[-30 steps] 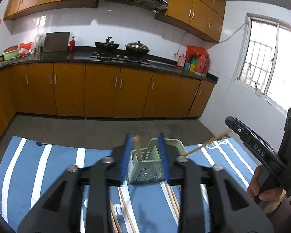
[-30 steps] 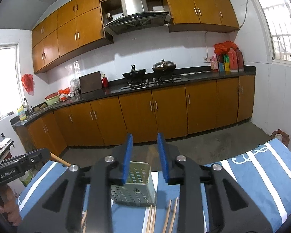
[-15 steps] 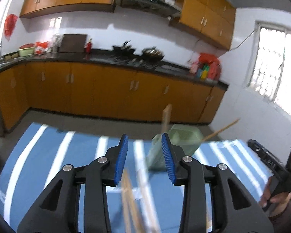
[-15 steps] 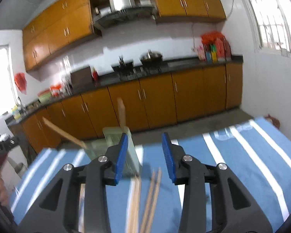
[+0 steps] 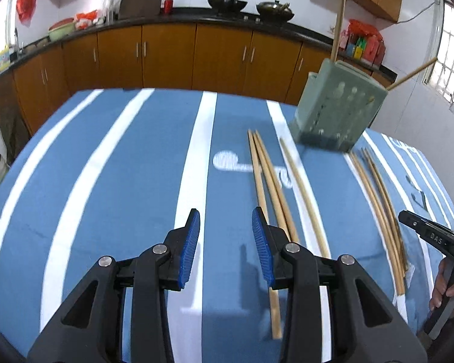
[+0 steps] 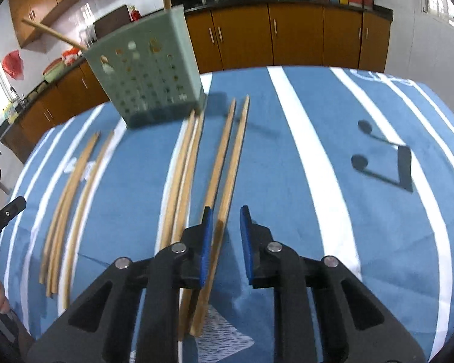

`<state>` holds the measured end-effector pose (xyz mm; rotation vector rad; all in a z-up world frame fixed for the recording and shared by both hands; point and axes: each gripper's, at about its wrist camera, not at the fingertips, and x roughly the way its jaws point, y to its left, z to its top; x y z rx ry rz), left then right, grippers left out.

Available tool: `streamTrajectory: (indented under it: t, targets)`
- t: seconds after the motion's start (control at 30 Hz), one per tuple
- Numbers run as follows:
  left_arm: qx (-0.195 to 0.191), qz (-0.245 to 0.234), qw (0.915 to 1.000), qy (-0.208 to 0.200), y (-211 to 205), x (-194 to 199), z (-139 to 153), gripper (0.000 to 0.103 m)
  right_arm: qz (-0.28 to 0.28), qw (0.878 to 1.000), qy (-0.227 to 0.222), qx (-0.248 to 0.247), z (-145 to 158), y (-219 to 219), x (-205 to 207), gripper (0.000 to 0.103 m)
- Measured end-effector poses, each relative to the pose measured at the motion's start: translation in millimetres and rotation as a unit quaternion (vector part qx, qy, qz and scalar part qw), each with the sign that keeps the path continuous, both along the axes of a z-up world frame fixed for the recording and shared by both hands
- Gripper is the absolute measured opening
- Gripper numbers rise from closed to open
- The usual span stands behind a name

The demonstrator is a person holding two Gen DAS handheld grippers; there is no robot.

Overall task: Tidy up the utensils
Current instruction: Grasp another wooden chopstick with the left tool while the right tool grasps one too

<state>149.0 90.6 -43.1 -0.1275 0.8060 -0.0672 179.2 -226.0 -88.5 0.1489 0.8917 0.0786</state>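
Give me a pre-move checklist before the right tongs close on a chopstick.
1. Right tongs open: ok.
2. A chopstick lies between the fingers: ok, though its neighbour lies close on the left.
3. Only one chopstick would be caught: cannot tell.
4. Green holder upright with room inside: ok, two chopsticks already stand in it.
5. Left tongs open and clear of the right: ok.
6. Striped cloth flat under the chopsticks: ok.
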Motion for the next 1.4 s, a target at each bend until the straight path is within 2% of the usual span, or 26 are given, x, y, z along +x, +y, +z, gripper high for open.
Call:
streamTrajectory:
  t: [0.1,0.23,0.27,0.37,0.5,0.73,0.93,1.07,1.2,1.3,1.4]
  targets:
    - [-0.004,-0.001,1.0,0.007,-1,-1,-5,0.037,0.003,1.0,0.007,-0.002,-8,1,-1,0.019]
    - [-0.008,-0.009,0.9998,0.014,-6,-2,-10,0.037,0.004,0.999,0.001,-0.038,-8,5,1,0.008]
    - [-0.008,-0.013,0.9998,0.014,-7,-3,-12,0.037,-0.002,0.999,0.001,-0.043,-8,3,1,0.008]
    - [-0.007,-0.026,0.9995,0.017,-13,-2,-16,0.037,-0.053,0.997,0.001,-0.051,-7,-15,5,0.008]
    - [-0.005,-0.04,0.999,0.022,-21,-3,-19,0.035,-0.112,0.993,0.005,-0.031,-7,-44,7,0.008]
    - [0.014,-0.062,0.9973,0.036,-38,-2,-28,0.03,-0.102,0.994,0.0,-0.037,-8,-44,4,0.008]
    - [0.07,-0.055,0.9952,0.041,-51,3,-34,0.008,-0.086,0.996,-0.001,-0.035,-8,-38,3,0.008]
    - [0.07,-0.032,0.996,0.045,-43,15,-34,0.007,-0.07,0.997,-0.002,-0.035,-7,-32,5,0.008]
    - [0.054,-0.004,0.9975,0.045,-26,31,-34,0.007,-0.058,0.998,-0.006,-0.038,-7,-26,12,0.008]
    - [0.034,0.002,0.9986,0.04,-16,34,-34,0.008,-0.057,0.997,-0.012,-0.044,-8,-25,18,0.008]
    - [0.033,0.001,0.9988,0.035,-16,34,-35,0.008,-0.056,0.998,-0.012,-0.039,-8,-26,20,0.008]
